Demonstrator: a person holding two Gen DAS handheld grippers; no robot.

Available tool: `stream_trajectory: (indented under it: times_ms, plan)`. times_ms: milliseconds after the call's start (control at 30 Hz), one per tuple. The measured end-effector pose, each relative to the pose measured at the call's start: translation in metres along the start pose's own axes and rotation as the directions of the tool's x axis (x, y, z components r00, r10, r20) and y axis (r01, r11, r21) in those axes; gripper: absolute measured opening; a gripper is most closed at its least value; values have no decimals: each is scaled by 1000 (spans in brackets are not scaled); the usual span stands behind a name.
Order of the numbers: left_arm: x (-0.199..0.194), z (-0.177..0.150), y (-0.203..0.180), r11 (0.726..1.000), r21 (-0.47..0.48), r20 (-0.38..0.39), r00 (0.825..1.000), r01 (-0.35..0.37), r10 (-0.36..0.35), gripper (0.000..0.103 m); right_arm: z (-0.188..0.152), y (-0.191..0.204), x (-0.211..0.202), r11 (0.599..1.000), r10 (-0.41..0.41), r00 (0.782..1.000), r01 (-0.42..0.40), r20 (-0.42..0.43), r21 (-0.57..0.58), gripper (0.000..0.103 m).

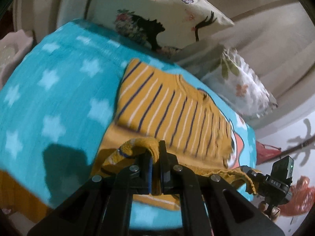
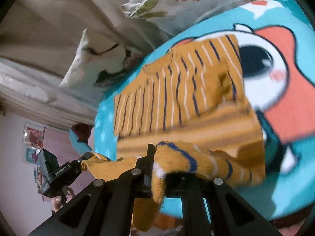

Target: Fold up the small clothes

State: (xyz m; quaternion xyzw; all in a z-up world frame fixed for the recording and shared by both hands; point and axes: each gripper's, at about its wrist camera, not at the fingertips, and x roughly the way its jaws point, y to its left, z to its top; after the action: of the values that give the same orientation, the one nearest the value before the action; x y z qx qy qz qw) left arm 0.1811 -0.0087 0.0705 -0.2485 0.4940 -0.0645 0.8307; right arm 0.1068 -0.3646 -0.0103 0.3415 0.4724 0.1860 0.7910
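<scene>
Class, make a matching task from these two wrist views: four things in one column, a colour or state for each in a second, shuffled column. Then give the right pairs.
Things
1. shirt
2. blanket
3. left gripper
4. pillow

Colours or states
A. turquoise with pale stars
B. white with a leaf print
C. mustard with navy and white stripes
D. shut on the shirt's near edge

Pairs: 1-C, 2-A, 3-D, 4-B

The right gripper is shut on that near edge too, so the hem hangs lifted between both.
</scene>
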Motion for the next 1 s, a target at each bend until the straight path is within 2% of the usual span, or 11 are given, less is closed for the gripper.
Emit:
stream_trajectory:
  times_ms: [100, 233, 400, 533, 667, 733, 800, 867, 1000]
  plan:
    - [33, 36, -15, 1000, -13, -12, 1000, -18, 18, 5, 51, -11, 22, 999, 1, 1000, -1, -13, 35, 7]
    - [83, 73, -24, 997, -27, -47, 996, -75, 73, 5, 101, -30, 54, 997, -13, 999, 16, -43, 76, 7]
    - [125, 95, -24, 988, -44, -88, 985, -150, 145, 5, 139, -58, 94, 988, 17, 994, -1, -104, 152, 7]
    - [147, 107, -12, 982, -104, -112, 982, -161, 149, 7, 160, -80, 119, 969, 86, 988, -54, -125, 242, 11]
    - [157, 116, 4, 972, -204, -118, 989, -117, 94, 10, 172, -96, 129, 945, 145, 982, -100, -124, 313, 15]
    - [157, 118, 10, 966, -244, -114, 991, -89, 63, 12, 176, -106, 130, 921, 190, 976, -140, -108, 363, 21]
    - [156, 121, 12, 961, -270, -100, 995, -55, 29, 19, 179, -116, 131, 885, 242, 967, -189, -74, 427, 23]
    - [152, 122, 16, 953, -303, -80, 997, -5, -21, 27, 182, -126, 131, 837, 303, 952, -248, -36, 488, 29]
    - [139, 126, 22, 927, -364, -8, 995, 90, -100, 48, 186, -135, 128, 776, 379, 925, -325, 13, 541, 47]
